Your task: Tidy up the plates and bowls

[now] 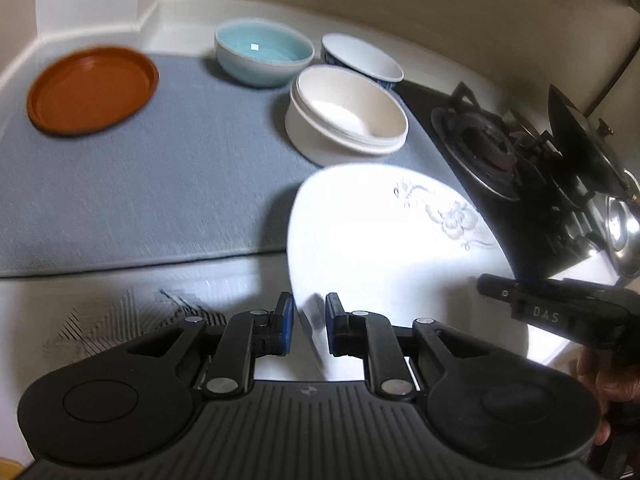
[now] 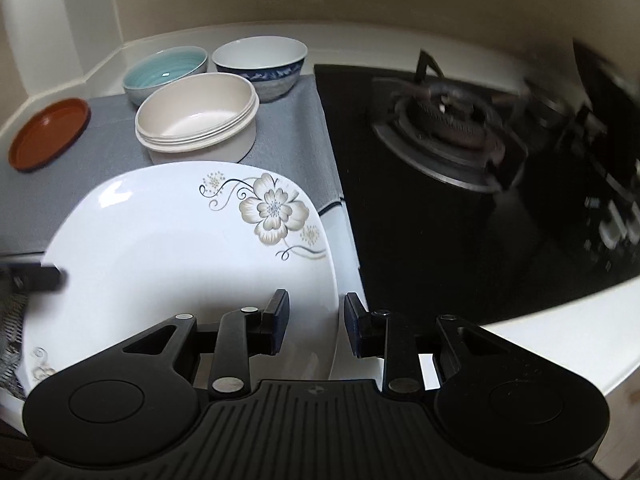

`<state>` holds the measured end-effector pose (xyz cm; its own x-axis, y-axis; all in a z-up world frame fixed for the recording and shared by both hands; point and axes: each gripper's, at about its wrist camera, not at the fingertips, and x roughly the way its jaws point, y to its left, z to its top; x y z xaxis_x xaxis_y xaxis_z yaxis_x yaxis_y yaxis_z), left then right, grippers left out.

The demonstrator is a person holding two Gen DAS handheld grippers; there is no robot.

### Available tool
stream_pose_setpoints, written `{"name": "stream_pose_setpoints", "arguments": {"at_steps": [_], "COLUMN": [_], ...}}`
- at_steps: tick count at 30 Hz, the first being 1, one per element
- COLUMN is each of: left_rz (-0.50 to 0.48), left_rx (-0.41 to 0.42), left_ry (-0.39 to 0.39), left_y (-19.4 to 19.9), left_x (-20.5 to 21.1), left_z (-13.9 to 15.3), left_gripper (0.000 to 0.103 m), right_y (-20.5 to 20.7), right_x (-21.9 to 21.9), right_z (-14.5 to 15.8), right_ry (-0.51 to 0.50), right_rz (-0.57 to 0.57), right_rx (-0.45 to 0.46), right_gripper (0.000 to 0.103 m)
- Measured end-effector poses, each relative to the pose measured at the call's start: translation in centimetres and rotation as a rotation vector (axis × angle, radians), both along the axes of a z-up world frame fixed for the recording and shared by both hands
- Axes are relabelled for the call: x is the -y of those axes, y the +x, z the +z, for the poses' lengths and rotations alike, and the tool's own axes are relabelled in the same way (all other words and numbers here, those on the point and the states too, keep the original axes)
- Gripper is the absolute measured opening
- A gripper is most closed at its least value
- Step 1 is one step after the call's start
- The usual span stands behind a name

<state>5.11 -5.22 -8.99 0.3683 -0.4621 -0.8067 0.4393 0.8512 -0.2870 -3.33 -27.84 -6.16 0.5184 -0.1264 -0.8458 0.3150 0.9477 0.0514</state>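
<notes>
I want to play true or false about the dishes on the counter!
1. The round brown plate lies on the grey mat. True.
2. The cream bowl is upside down. False: it stands open side up.
3. The white plate with the flower print is stacked on the brown plate. False: they lie far apart.
4. The light blue bowl sits beside the white bowl with the blue pattern. True.

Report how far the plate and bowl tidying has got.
Done: three bowls, blue, patterned and cream, stand grouped on the grey mat.
In hand: both grippers, left and right, straddle opposite rims of the white flowered plate.
Left: the brown plate sits alone.
</notes>
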Motion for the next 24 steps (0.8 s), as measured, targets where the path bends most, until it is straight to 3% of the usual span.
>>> {"name": "stream_pose_setpoints", "arguments": {"at_steps": [3, 10, 24], "left_rz": [-0.006, 0.015, 0.066], "left_rx": [-0.008, -0.015, 0.023], "left_ry": [-0.013, -0.009, 0.023], "left_y": [0.0, 0.2, 0.8], "left_x": [0.0, -0.8, -2.9], "left_z": [-0.2, -0.1, 0.8], "left_gripper": [0.018, 0.018, 0.019], "right_y": [0.0, 0.4, 2.3], "right_x": [0.1, 0.5, -1.9], "right_z": [-0.1, 0.0, 0.2], "right_ry": [0.038, 0.078, 0.085], "right_rz": [-0.012, -0.028, 0.048], "right_rx": [-0.003, -0.004, -0.018], "right_gripper": [0.035, 0.029, 0.033]}}
